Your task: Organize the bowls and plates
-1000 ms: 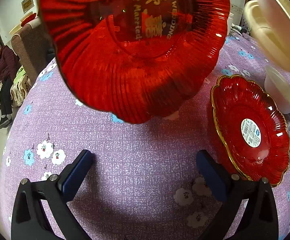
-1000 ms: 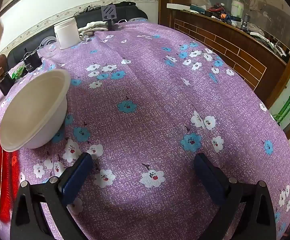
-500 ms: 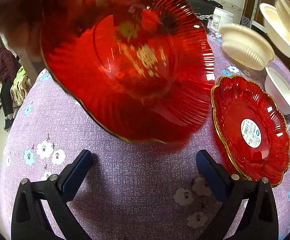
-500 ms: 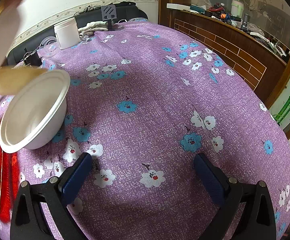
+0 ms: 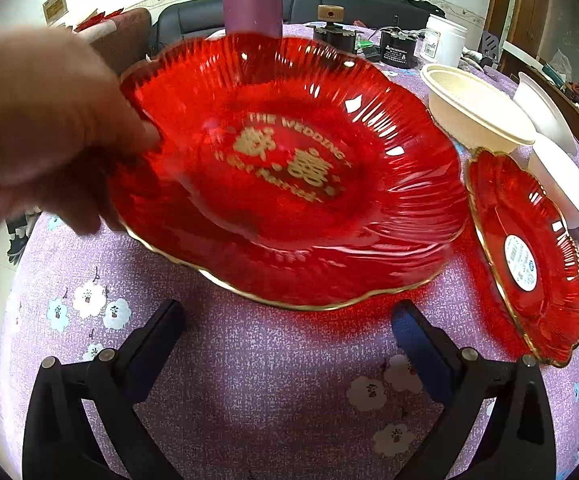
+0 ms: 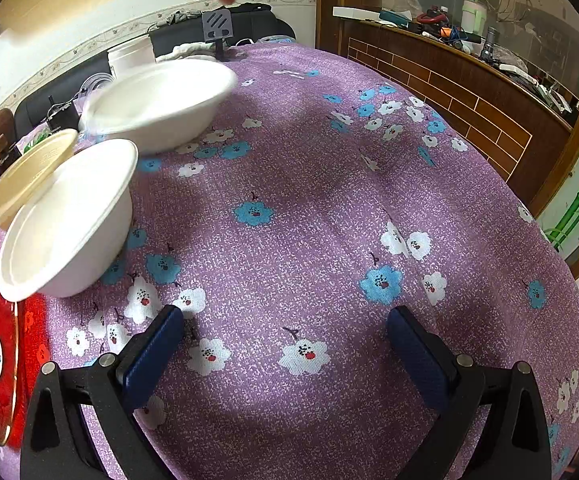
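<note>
Colliding with the bare hand is my first hazard: it grips the large red ribbed translucent plate with gold lettering at its 9 o'clock rim, directly ahead of my left gripper, whose jaws stand spread and empty. I judge that any advance now could strike fingers or knock the plate. The plate appears tilted and blurred; I cannot tell whether it rests on the purple floral-clothed counter. At 3 o'clock a smaller red gold-rimmed scalloped plate with a white sticker lies flat. Glossy rims may slip under a pinch. My right gripper also has its jaws spread and empty; at its 10 o'clock, a near white disposable bowl overlaps a cream ribbed bowl, and a blurred white bowl beyond could tip.
</note>
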`<state>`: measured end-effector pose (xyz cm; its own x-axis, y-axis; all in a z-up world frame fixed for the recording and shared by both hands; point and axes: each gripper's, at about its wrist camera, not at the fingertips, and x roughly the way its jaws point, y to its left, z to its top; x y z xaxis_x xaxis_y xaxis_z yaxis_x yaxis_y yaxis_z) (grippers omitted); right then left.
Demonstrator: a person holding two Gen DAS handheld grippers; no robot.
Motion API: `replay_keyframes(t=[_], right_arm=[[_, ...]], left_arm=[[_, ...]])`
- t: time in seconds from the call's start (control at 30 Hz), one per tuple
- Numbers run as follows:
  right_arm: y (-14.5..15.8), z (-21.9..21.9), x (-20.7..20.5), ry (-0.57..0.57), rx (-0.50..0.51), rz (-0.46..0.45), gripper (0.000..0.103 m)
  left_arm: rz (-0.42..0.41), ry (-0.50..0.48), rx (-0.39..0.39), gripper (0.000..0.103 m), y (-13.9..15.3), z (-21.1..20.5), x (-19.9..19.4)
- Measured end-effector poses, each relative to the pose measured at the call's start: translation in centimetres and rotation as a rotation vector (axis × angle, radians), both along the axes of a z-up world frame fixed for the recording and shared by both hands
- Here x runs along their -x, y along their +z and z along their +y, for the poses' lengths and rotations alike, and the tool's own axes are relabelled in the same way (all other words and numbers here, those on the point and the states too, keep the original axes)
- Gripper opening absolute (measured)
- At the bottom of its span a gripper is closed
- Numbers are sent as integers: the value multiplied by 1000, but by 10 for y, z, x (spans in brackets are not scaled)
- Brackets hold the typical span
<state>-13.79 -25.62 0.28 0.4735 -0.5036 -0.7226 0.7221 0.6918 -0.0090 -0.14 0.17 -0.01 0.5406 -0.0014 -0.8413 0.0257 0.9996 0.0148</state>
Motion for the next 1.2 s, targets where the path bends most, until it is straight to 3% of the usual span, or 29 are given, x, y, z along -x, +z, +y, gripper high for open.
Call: replay_keyframes(t=[1.2], right_arm=[[1,-2,-1,3,-7,6,102]], left_arm=[[1,21,1,103,0,-4,-1]])
